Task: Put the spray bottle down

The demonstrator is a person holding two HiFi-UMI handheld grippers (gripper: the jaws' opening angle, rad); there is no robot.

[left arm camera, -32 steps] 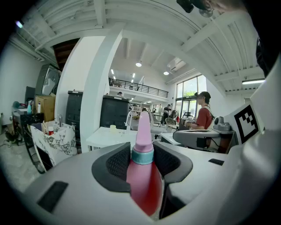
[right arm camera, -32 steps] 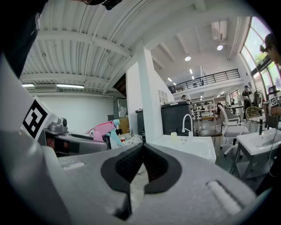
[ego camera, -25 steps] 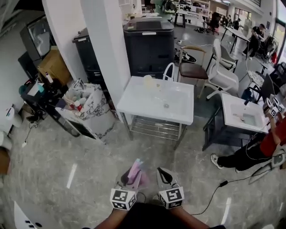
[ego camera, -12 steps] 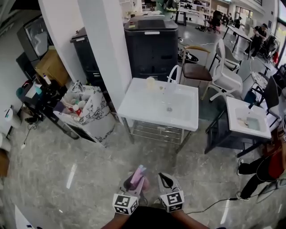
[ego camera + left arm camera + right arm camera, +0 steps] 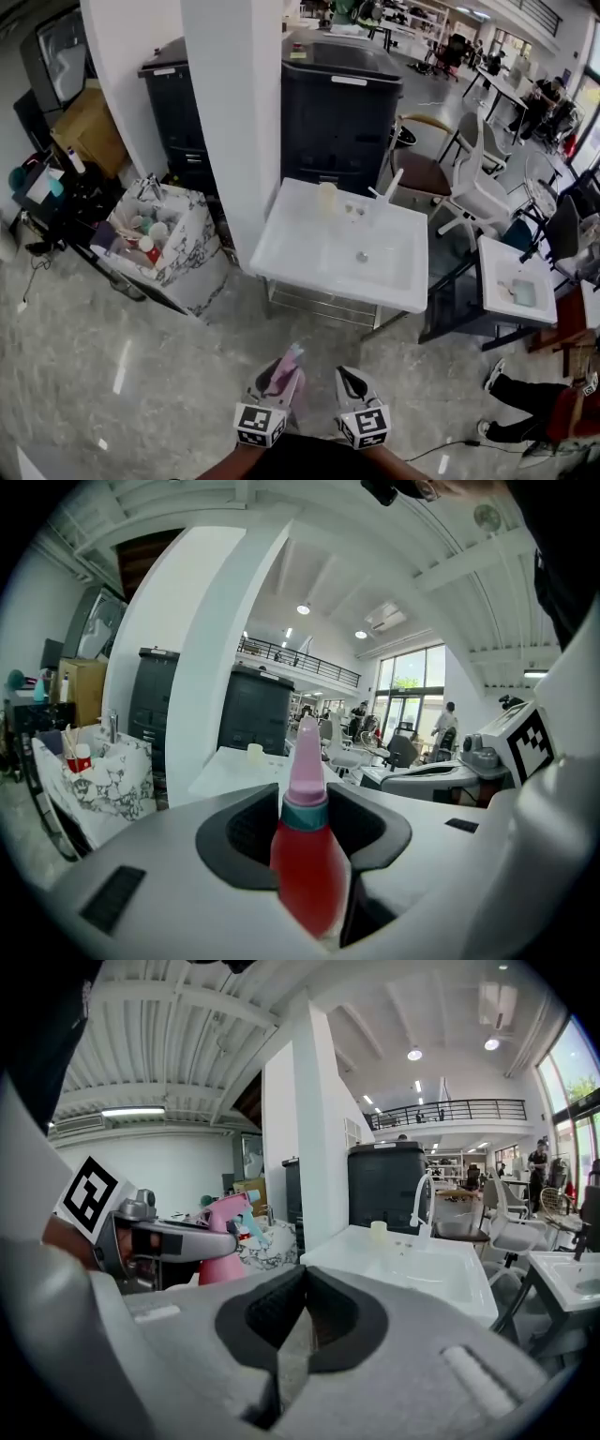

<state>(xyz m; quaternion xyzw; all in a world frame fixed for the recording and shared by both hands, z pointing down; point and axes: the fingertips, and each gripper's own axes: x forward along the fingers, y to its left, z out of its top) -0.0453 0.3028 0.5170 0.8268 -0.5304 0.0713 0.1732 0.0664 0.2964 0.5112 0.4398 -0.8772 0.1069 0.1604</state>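
Left gripper view shows the left tool point(image 5: 307, 803) clamped, about half-open, around the red spray bottle point(image 5: 309, 874). The bottle's pink nozzle points upward, and it is held in the air well short of the white sink point(image 5: 300, 246). Equally short of the sink, the right tool point(image 5: 306, 1288) has its jaws together on nothing.

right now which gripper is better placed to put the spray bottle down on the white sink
Left. The left gripper is shut on the spray bottle, with the white sink ahead of it. The right gripper is shut and empty, so it would need a handover first.
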